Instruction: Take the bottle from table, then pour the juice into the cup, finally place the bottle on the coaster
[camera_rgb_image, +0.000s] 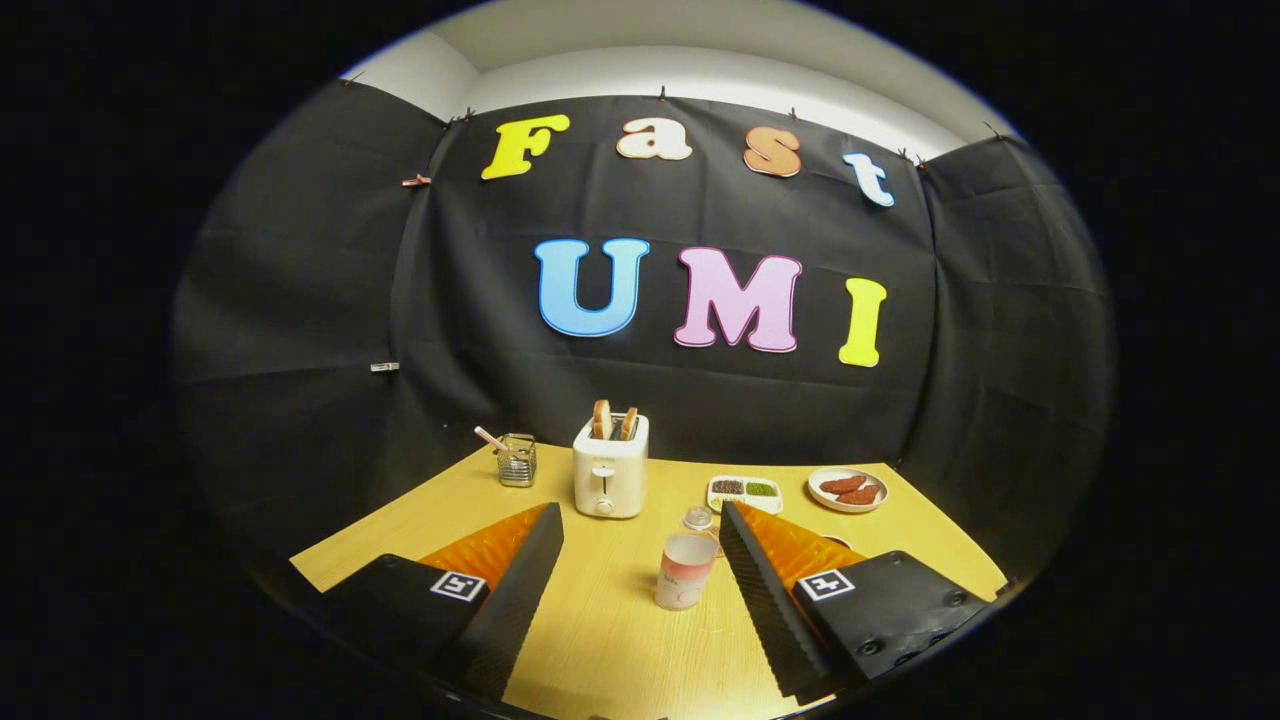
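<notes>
**Fingers spread before the grasp**

Fingers of the gripper (640, 560) stand wide apart, holding nothing. Between them, mid-tabletop (600, 640), stands a frosted cup (685, 571); contents cannot be told. Just beyond, a small capped bottle (699, 520), likely light, rigid and slippery: grip its body squarely. Toaster (611, 465) holds two slices near the far edge.

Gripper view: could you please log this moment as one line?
gripper: open, empty | cup: upright, between fingers, untouched | bottle: just behind cup | toaster: beyond
</notes>
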